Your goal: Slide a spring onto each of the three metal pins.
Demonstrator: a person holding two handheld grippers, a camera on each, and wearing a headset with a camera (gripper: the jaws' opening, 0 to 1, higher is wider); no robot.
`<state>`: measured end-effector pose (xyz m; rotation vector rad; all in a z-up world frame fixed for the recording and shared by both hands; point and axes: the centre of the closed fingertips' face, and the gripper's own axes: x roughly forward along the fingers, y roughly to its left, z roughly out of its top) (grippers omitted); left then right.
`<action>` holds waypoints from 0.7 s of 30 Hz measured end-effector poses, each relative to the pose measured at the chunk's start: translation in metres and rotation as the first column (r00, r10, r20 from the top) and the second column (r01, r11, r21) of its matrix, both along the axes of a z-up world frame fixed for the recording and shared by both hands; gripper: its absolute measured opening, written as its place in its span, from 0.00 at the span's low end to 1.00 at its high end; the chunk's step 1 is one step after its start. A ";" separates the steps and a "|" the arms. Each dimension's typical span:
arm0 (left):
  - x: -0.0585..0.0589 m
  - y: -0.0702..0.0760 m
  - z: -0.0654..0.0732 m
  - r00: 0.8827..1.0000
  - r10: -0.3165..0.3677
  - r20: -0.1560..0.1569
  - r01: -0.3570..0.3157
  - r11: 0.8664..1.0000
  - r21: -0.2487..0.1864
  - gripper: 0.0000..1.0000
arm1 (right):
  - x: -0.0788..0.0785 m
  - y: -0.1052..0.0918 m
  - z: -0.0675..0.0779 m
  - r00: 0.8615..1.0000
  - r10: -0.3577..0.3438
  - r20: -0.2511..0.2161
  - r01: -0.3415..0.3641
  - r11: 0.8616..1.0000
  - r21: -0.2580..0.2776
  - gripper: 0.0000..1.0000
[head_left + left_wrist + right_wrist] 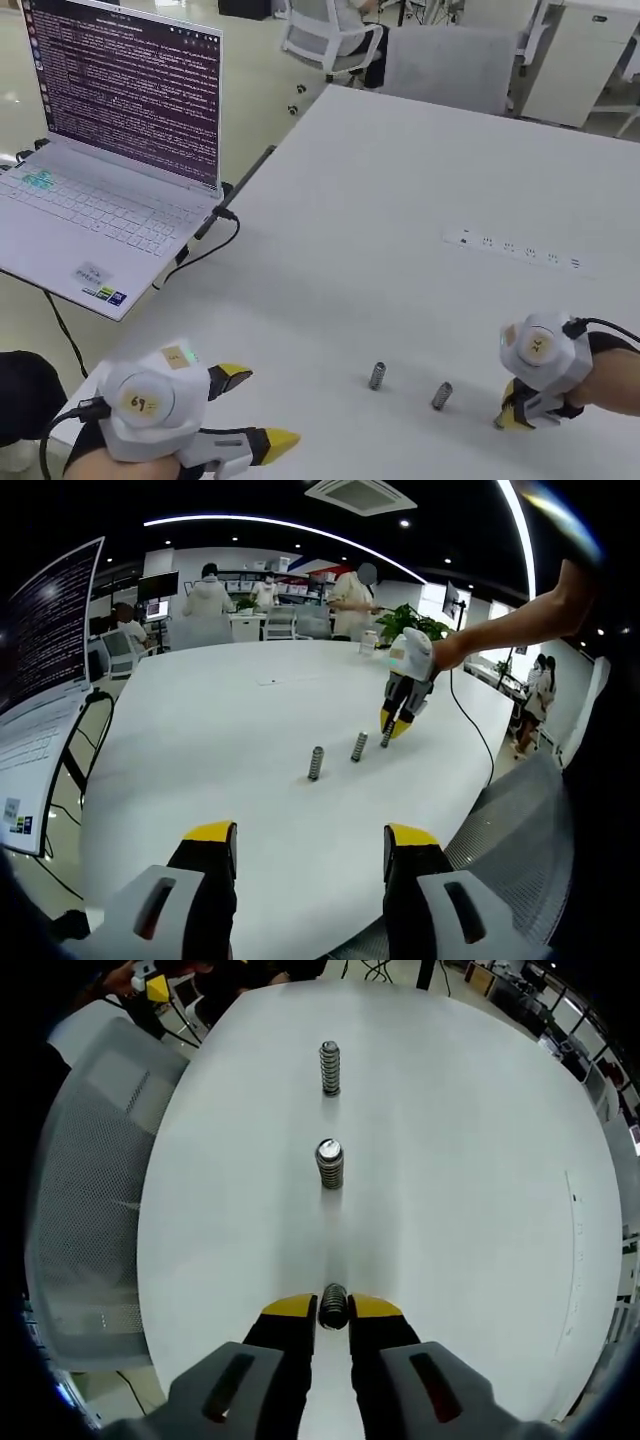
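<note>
Two springs stand upright on the white table (pixel 400 200): middle spring (pixel 329 1164), with what looks like a pin head (pixel 329 1147) at its top, and far spring (pixel 329 1068). Both are in line toward 12 o'clock from the right gripper (pixel 333 1316). Judged seated on their pins.

Third spring (pixel 333 1300) sits between the right gripper's yellow tips, jaws closed onto it. Any pin under it is hidden, so cannot tell if threaded.

Left gripper (pixel 310 835): jaws spread, holding nothing, at 9 o'clock of the row in the head view.

Estimate: two of three done; last spring to be seated or released.
</note>
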<state>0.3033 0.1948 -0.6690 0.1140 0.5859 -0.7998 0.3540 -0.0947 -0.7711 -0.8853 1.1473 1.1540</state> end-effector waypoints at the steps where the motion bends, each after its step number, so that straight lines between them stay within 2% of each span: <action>1: 0.000 0.000 0.000 1.000 0.000 0.000 0.000 1.000 0.000 0.55 | 0.000 0.000 0.000 1.000 -0.001 -0.001 0.001 1.000 0.000 0.11; 7: 0.001 -0.003 0.001 1.000 -0.007 0.002 0.007 1.000 -0.002 0.55 | -0.002 -0.003 0.006 1.000 -0.009 0.003 0.009 1.000 0.003 0.14; 17: 0.005 -0.010 0.006 1.000 -0.025 0.014 0.025 1.000 -0.004 0.54 | 0.001 -0.008 0.019 0.998 -0.052 0.038 0.051 0.998 0.028 0.17; 21: 0.005 -0.012 0.007 0.999 -0.031 0.019 0.031 0.999 -0.006 0.54 | 0.001 -0.010 0.025 0.995 -0.087 0.052 0.084 0.995 0.052 0.17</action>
